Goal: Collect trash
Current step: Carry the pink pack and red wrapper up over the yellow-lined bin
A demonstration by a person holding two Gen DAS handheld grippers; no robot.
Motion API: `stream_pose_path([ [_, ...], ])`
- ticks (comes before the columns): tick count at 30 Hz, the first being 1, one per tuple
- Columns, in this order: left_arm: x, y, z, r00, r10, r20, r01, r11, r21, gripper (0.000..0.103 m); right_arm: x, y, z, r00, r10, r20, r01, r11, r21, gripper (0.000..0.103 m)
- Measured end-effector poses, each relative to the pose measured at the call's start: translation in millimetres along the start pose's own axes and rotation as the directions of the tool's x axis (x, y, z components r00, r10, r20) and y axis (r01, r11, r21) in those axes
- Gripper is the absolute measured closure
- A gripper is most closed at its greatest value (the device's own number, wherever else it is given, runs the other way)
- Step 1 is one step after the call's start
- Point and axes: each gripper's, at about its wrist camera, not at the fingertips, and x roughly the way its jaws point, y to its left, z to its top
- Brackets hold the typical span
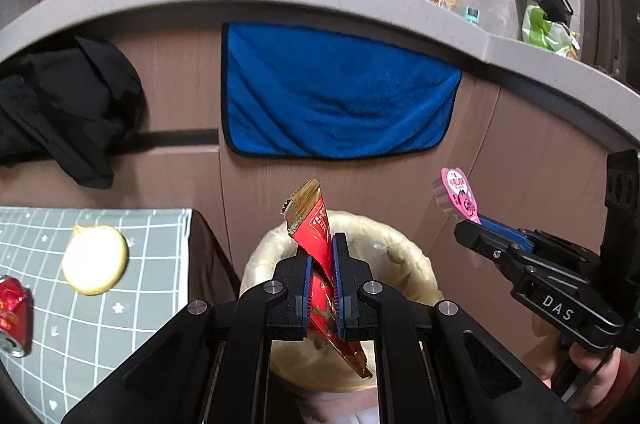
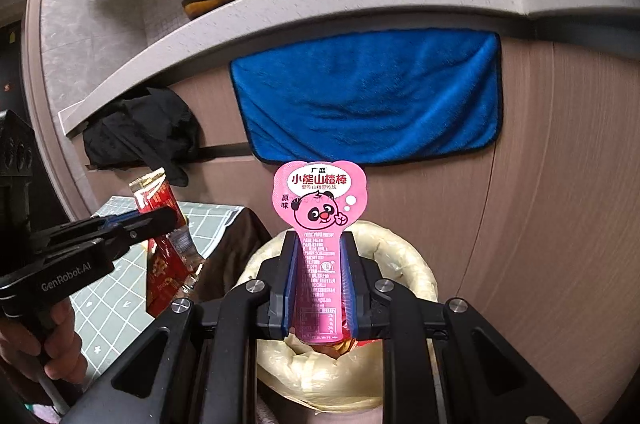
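Left gripper clamped on red wrapper, right gripper clamped on pink wrapper, both above bin. Drop step: jaws need opening over the mouth. Bin sits between table edge and cabinet; can, lid left on table

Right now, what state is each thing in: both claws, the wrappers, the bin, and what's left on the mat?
Left claw: shut on the red wrapper, above the bin.
Right claw: shut on the pink wrapper, held upright over the bin.
Trash bin: open, bag-lined, some trash inside.
Round yellow lid: lying on the grid mat.
Red can: crushed, on the mat.
Blue towel: hanging on the cabinet.
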Motion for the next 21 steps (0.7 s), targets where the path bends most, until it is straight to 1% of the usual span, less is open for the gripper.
stream_pose_path([
  [7, 26.2, 3.2, -5.9, 0.999, -0.019, -0.048, 0.018, 1.000, -0.014, 0.094, 16.7, -8.0, -2.5, 0.999, -0.020, -0.024, 0.021, 1.000, 0.008, 0.085],
  [14, 46.2, 7.1, -13.3, 0.995, -0.036, -0.092, 0.032, 0.999, -0.037, 0.094, 37.2, -12.7, -8.2, 0.998, -0.017, -0.065, 0.018, 1.000, 0.017, 0.085],
  [21, 60.7, 9.3, -14.1, 0.992, -0.041, -0.120, 0.035, 0.998, -0.053, 0.094, 53.2, -18.5, -14.1, 0.995, -0.016, -0.100, 0.019, 0.999, 0.034, 0.085],
])
